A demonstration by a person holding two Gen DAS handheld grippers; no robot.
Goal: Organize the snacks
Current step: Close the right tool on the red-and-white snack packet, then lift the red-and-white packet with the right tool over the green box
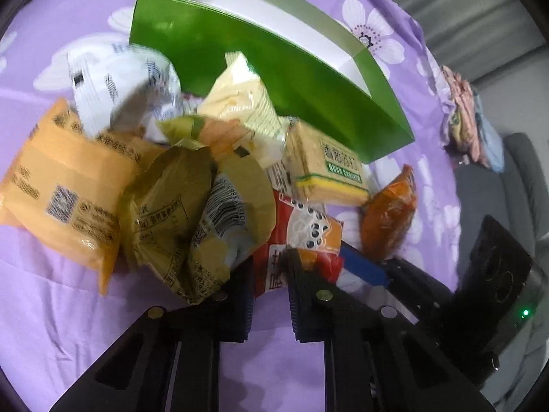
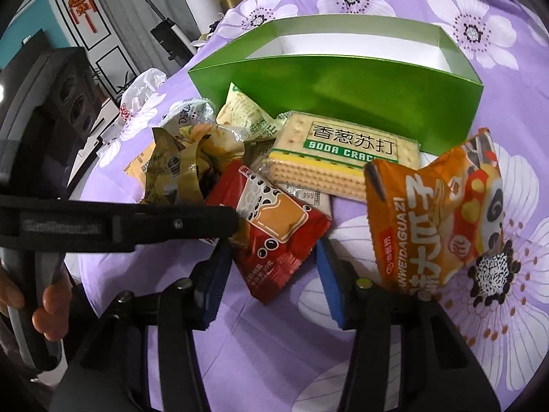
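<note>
Two grippers work one pile of snacks. The left gripper [image 1: 269,276] has pinched shut on the red packet [image 1: 302,237]; the right gripper [image 2: 274,267] straddles it [image 2: 274,230], pads apparently clear, not gripping. The green box [image 2: 343,103] waits empty at twelve o'clock, likely the destination.
</note>
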